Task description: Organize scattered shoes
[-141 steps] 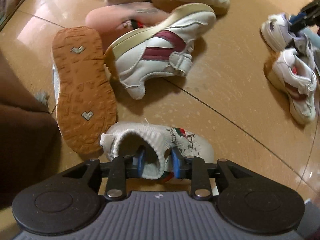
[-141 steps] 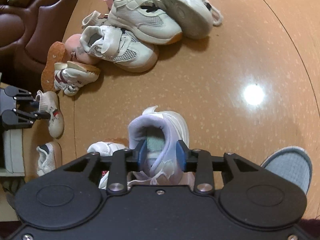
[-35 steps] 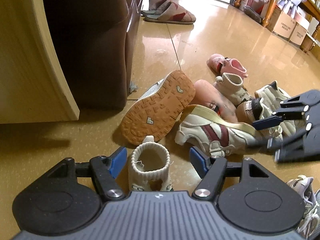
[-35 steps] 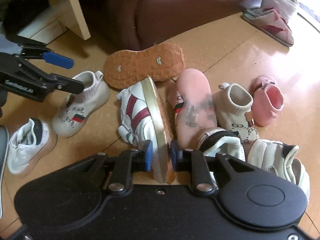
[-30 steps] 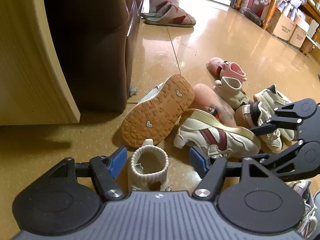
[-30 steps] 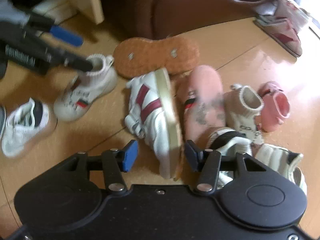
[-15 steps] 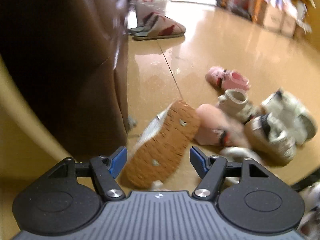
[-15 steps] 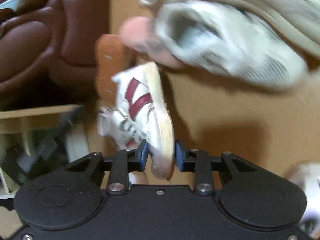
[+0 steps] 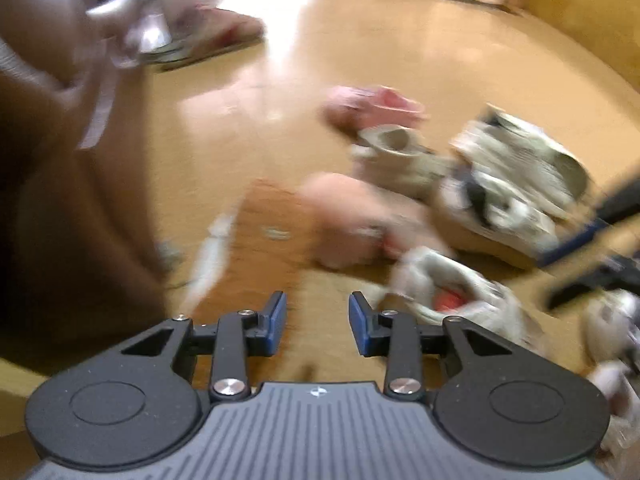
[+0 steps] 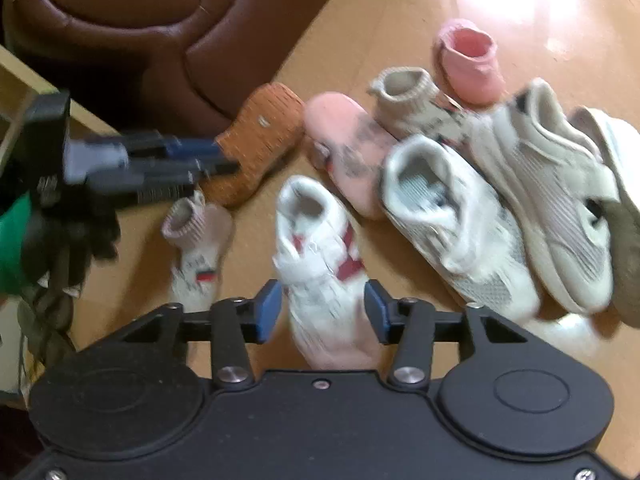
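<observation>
The white child's sneaker with dark red stripes (image 10: 320,256) lies upright on the tan floor (image 10: 400,8), between the right gripper (image 10: 323,312)'s opening jaws, pads just clear of it — let it settle, then withdraw straight back. Beside it, the left gripper (image 9: 317,322) is closing on nothing near the orange-soled shoe (image 10: 260,140).

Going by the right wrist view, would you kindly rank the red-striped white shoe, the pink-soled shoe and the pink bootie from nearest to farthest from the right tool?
1. Red-striped white shoe: between the opening jaws of the right tool, upright on the floor.
2. Pink-soled shoe: just beyond it, sole up, slightly right.
3. Pink bootie: farthest, upper right, beyond the knit shoe.
</observation>
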`<state>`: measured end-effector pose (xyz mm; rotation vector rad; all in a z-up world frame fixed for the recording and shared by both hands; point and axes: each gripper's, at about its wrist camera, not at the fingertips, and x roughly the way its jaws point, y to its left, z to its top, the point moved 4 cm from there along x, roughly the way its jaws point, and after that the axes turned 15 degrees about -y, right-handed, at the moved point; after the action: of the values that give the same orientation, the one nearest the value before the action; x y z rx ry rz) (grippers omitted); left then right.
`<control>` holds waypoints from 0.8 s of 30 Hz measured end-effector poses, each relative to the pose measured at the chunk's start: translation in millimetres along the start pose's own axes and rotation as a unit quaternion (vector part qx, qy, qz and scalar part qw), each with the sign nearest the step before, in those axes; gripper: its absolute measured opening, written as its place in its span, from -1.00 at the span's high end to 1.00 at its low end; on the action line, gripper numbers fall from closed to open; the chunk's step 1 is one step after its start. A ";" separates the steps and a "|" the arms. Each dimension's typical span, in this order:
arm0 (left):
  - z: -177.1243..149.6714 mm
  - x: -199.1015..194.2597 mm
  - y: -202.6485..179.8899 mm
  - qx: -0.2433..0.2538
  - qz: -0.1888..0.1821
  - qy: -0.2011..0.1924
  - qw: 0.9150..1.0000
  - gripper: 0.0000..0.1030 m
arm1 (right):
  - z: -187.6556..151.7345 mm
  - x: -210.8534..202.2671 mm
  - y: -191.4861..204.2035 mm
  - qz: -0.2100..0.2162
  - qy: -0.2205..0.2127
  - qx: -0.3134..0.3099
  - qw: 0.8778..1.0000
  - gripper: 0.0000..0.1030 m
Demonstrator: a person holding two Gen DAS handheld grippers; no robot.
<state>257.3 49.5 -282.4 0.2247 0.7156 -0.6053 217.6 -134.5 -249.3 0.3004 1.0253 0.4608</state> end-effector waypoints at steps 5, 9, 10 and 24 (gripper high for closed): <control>7.1 -12.9 21.1 -0.013 0.085 -0.060 0.994 -0.45 | 10.2 22.2 6.8 -0.014 -0.010 0.009 1.000 0.04; 6.1 -4.0 37.9 0.019 0.116 -0.033 0.993 -0.47 | 14.4 45.9 13.7 -0.026 -0.001 -0.010 1.000 -0.02; 2.9 0.0 41.6 0.018 0.115 -0.021 0.993 -0.47 | 14.1 49.3 14.4 -0.027 0.002 -0.017 0.999 -0.02; 3.5 3.2 34.8 0.047 0.145 -0.037 0.988 0.45 | 7.4 62.6 5.3 -0.030 0.010 -0.021 0.999 0.22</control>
<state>281.7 74.8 -282.3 0.3844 0.5689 -0.3686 250.2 -98.7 -290.1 0.2271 1.0392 0.4309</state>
